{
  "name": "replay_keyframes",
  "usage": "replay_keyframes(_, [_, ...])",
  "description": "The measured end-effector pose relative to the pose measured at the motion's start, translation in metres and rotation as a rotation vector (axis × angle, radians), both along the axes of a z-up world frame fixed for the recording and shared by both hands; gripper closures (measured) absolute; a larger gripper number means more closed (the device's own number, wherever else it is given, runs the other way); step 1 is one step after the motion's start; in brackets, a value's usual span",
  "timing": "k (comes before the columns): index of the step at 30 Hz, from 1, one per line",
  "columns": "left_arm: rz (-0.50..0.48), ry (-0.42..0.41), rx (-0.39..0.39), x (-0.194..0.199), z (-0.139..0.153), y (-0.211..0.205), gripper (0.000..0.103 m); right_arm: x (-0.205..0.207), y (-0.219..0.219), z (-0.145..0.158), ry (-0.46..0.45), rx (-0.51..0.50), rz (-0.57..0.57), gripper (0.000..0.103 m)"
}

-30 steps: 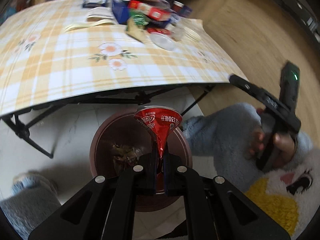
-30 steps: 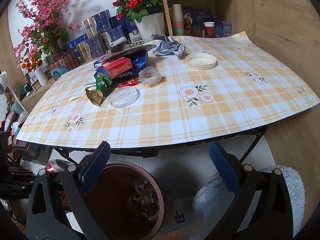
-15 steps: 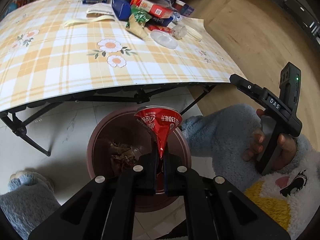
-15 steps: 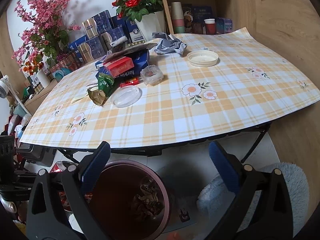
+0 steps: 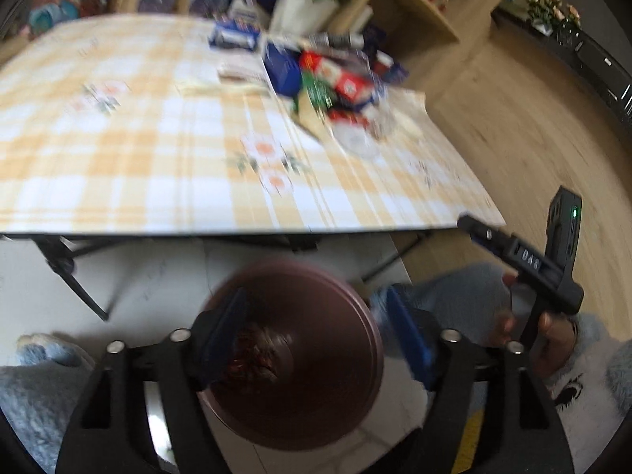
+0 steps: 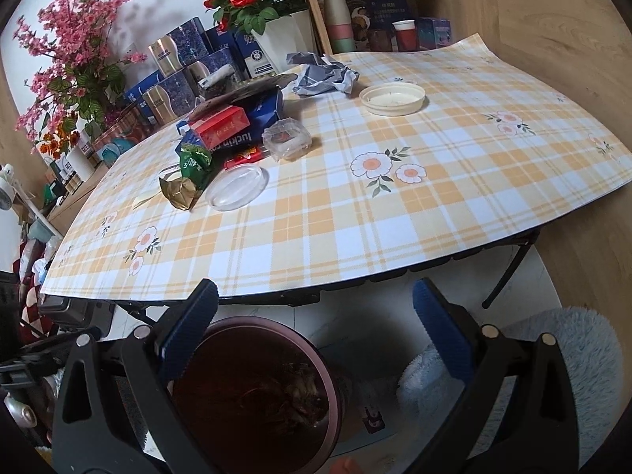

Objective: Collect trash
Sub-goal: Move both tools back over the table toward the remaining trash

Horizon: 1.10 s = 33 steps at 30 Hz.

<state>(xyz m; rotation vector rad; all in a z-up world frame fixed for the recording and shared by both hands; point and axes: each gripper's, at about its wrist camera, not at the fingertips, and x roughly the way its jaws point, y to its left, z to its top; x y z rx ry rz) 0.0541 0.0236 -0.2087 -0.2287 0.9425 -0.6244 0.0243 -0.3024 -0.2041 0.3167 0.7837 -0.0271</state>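
My left gripper is open and empty above the maroon trash bin on the floor; the view is blurred, and something red lies in the bin with brown scraps. My right gripper is open and empty, just over the same bin in front of the table. On the plaid table lie trash items: a clear round lid, a clear plastic box, a green and gold wrapper, a red box, crumpled grey paper and a cream lid.
Flower pots, tins and blue boxes line the table's far edge. A wooden shelf stands behind. Black folding table legs stand beyond the bin. A fluffy blue slipper lies on the floor at the right.
My left gripper has opened and let go of the crushed red can, which is gone from between its fingers. The left view has swung upward and blurred. The right gripper has barely moved.
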Motion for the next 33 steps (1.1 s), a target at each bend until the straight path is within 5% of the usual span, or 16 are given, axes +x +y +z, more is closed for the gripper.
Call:
replay_keyframes(11, [0.223, -0.063, -0.014, 0.006, 0.015, 0.031, 0.012, 0.001, 0.005, 0.001, 0.001, -0.013, 0.021, 0.006])
replay_keyframes(27, [0.305, -0.061, 0.0, 0.005, 0.014, 0.044, 0.011, 0.003, 0.0, 0.019, -0.089, 0.044, 0.043, 0.006])
replay_keyframes(33, [0.348, -0.068, 0.001, 0.007, 0.018, 0.052, 0.011, 0.018, -0.016, 0.025, -0.048, 0.046, 0.034, 0.006])
